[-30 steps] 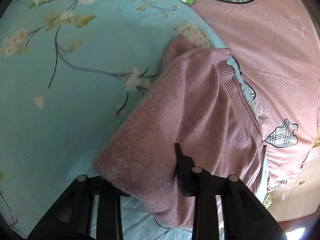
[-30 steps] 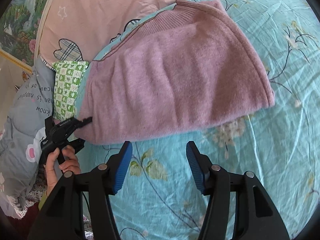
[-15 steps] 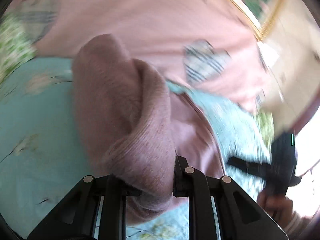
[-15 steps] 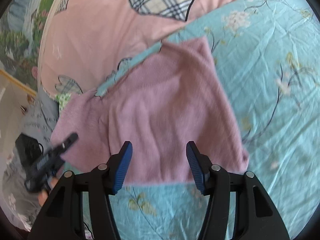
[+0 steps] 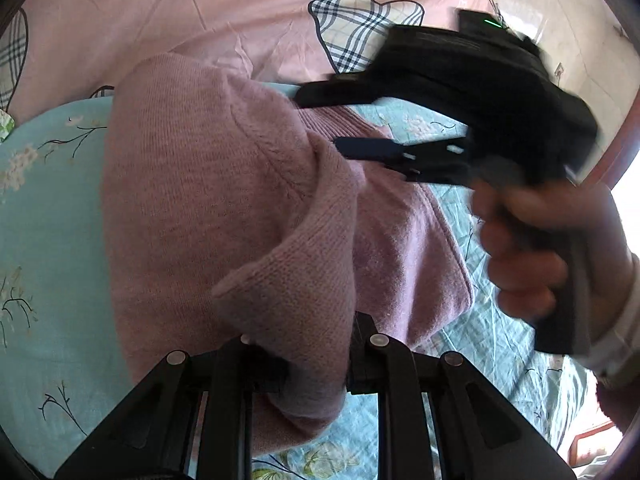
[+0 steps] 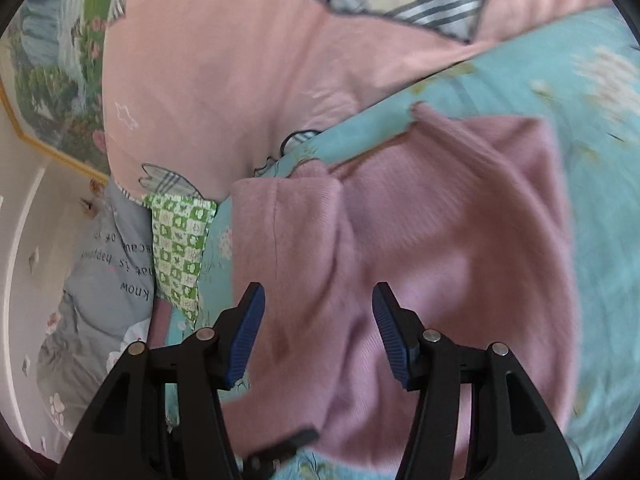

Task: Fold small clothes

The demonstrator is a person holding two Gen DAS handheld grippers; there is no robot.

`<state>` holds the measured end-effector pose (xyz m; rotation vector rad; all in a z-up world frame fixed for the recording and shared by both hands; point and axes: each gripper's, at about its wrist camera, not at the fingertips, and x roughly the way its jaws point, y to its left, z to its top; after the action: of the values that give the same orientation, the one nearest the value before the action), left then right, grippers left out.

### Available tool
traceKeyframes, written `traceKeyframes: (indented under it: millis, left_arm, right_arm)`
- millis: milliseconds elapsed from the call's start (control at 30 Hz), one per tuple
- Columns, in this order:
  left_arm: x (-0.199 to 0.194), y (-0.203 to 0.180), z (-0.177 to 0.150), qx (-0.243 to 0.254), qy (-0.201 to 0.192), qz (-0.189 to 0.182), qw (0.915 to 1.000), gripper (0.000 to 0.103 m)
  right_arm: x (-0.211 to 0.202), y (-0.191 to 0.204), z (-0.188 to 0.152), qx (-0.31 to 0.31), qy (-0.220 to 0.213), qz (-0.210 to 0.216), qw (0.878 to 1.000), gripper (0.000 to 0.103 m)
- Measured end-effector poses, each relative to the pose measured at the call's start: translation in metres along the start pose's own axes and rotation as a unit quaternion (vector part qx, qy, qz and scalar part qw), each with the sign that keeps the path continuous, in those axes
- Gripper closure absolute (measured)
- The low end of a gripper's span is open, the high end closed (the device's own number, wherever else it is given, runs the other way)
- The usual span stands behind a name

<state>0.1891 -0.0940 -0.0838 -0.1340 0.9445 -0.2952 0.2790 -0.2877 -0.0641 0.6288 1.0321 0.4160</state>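
A mauve knitted sweater (image 5: 224,208) lies on the turquoise floral sheet (image 5: 48,240). My left gripper (image 5: 316,356) is shut on a bunched edge of the sweater and holds that fold lifted over the rest of the garment. My right gripper (image 6: 318,336) is open and empty, hovering just above the sweater (image 6: 460,248). The right gripper and the hand holding it also show in the left wrist view (image 5: 460,128), blurred, over the sweater's far side. The left gripper's fingertips (image 6: 280,444) show at the bottom of the right wrist view.
A pink quilt with plaid heart patches (image 5: 248,12) lies beyond the sheet. A green checked cloth (image 6: 180,248) and a grey printed pillow (image 6: 104,272) sit at the bed's left side. A framed picture (image 6: 52,80) hangs on the wall.
My left gripper has swung the held sweater edge up and over, folding it across the garment. My right gripper has moved in from the sheet to above the sweater.
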Motion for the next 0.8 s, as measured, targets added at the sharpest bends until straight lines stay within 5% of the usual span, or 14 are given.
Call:
traceKeyframes:
  millis: [100, 167, 200, 467, 800]
  left_arm:
    - [-0.001, -0.002, 0.0, 0.005, 0.0, 0.008, 1.0, 0.084]
    - [-0.003, -0.006, 0.002, 0.012, 0.0, 0.015, 0.9998, 0.084]
    - [-0.006, -0.007, 0.004, 0.013, -0.001, 0.016, 0.9998, 0.084]
    - [-0.031, -0.061, 0.043, 0.056, -0.042, -0.042, 0.9966, 0.083]
    - [0.06, -0.086, 0.027, 0.069, 0.039, -0.038, 0.9961, 0.083]
  right_arm:
    - [0.031, 0.004, 0.013, -0.006, 0.029, 0.0, 1.0, 0.05]
    - [0.046, 0.009, 0.016, -0.02, 0.054, -0.012, 0.998, 0.085]
    - [0.051, 0.013, 0.017, -0.027, 0.064, -0.019, 0.997, 0.087]
    - [-0.037, 0.049, 0.035, -0.084, -0.021, 0.005, 0.996, 0.089]
    - [-0.048, -0.032, 0.032, -0.056, -0.008, -0.089, 0.994, 0.089]
